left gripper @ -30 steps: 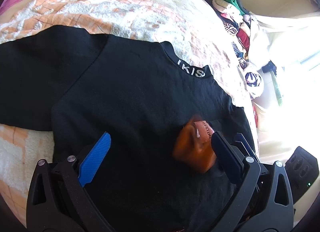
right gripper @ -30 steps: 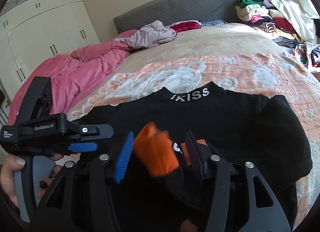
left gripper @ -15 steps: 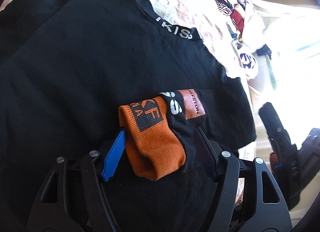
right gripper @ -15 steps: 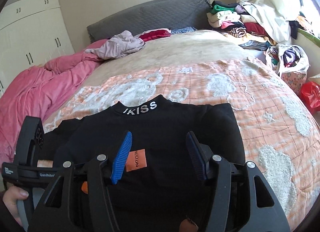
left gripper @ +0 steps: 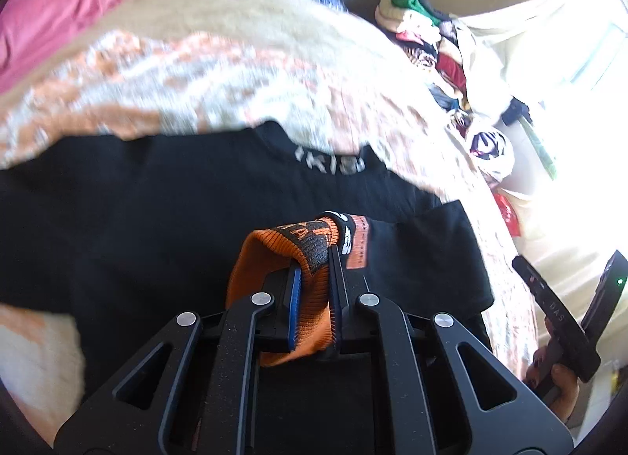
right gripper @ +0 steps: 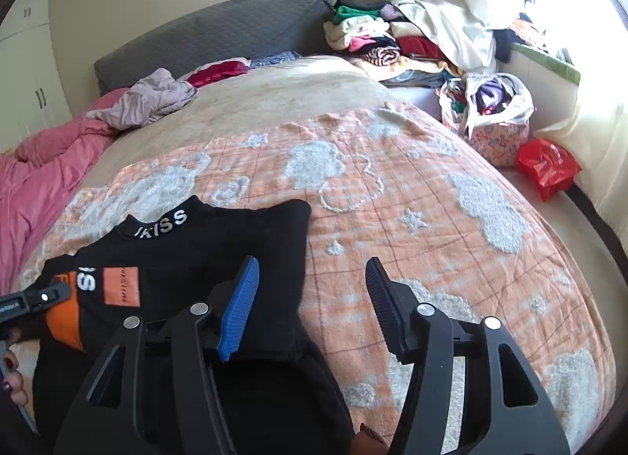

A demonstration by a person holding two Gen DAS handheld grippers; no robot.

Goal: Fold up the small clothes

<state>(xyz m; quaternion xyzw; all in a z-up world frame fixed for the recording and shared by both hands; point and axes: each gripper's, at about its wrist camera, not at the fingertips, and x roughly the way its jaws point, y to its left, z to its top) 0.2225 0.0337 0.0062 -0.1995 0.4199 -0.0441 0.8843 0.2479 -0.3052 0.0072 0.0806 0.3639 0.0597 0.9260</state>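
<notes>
My left gripper (left gripper: 314, 270) is shut on an orange and black sock (left gripper: 282, 254) that lies on a black top with an IKISS collar (left gripper: 329, 164), spread on the bed. In the right wrist view the sock (right gripper: 98, 290) lies at the left on the black top (right gripper: 204, 243), with the left gripper's tip (right gripper: 39, 298) on it. My right gripper (right gripper: 312, 290) is open and empty above the top's right edge and the orange blanket (right gripper: 431, 219). It also shows at the right edge of the left wrist view (left gripper: 565, 321).
A pink duvet (right gripper: 43, 164) and loose clothes (right gripper: 153, 97) lie at the bed's far left. A clothes pile (right gripper: 376, 35), a bag of clothes (right gripper: 490, 113) and a red bag (right gripper: 545, 168) sit beyond the right side.
My left gripper has shut on the sock and drawn back a little. My right gripper has let go of the sock, opened and swung right.
</notes>
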